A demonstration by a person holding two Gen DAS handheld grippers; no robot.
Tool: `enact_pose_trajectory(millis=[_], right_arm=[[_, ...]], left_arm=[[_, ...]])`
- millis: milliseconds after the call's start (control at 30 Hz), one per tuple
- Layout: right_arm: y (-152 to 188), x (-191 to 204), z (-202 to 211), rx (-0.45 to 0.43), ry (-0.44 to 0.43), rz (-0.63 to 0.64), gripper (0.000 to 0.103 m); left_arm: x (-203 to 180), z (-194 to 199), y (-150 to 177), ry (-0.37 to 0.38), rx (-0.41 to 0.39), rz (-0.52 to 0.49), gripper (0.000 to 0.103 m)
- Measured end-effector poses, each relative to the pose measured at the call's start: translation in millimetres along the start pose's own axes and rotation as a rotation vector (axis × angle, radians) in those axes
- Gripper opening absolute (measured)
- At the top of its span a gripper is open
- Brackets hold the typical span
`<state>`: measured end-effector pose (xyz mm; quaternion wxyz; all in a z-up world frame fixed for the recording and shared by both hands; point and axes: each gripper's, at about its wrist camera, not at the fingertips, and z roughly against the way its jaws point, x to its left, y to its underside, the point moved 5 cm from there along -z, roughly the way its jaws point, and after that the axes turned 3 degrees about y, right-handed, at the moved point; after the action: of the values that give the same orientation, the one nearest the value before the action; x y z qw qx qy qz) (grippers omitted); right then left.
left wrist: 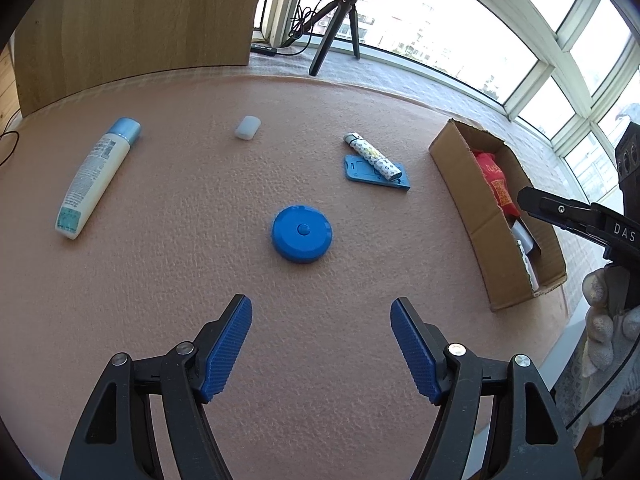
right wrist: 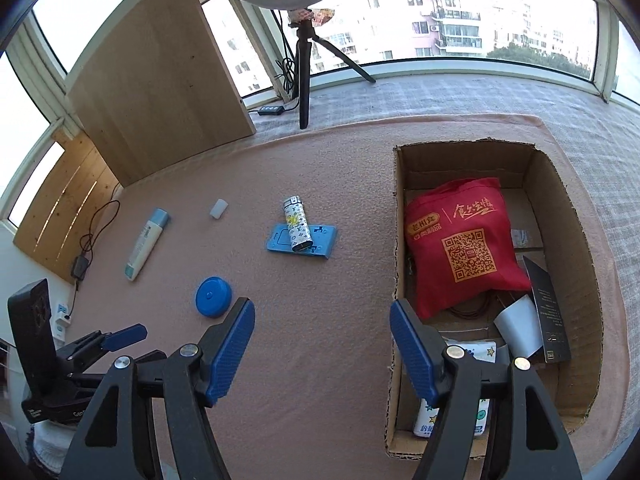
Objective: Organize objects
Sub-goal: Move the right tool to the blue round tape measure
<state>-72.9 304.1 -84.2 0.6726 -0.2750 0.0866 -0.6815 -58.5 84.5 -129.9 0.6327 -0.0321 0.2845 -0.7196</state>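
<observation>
A white plastic lotion bottle with a pale blue cap lies on its side at the far left of the pink felt-like table mat, cap pointing away. To its right and farther back sits a small white rounded case. Near the middle of the mat a round blue tape-measure disc with a centre button lies flat, just ahead of the left gripper. That gripper hovers low over the mat, pointing forward at the disc, its two blue ribbed fingers spread wide with nothing between them.

Farther right, a patterned white lighter rests on top of a flat blue plastic card holder. Beyond these stands an open brown cardboard box at the mat's right edge, holding a red fabric bag printed with a QR code, a grey cup, a black card and a white packet with stars.

The right gripper hangs above the box's left wall, pointing forward and down, its blue fingers also spread apart and empty. In the left wrist view a gloved hand grips its handle at the far right edge.
</observation>
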Motion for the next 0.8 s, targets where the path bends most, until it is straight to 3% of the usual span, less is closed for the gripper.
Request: enact_pose_trajectory(millis=[433, 800], right_arm=[[-4, 52, -57, 0.113, -0.100, 0.029, 0.066], [-3, 77, -109, 0.243, -0.169, 0.022, 0.042]], left_arm=[[19, -27, -15, 0.008, 0.019, -0.029, 0.074], [22, -62, -26, 0.063, 0.070, -0.015, 0.064]])
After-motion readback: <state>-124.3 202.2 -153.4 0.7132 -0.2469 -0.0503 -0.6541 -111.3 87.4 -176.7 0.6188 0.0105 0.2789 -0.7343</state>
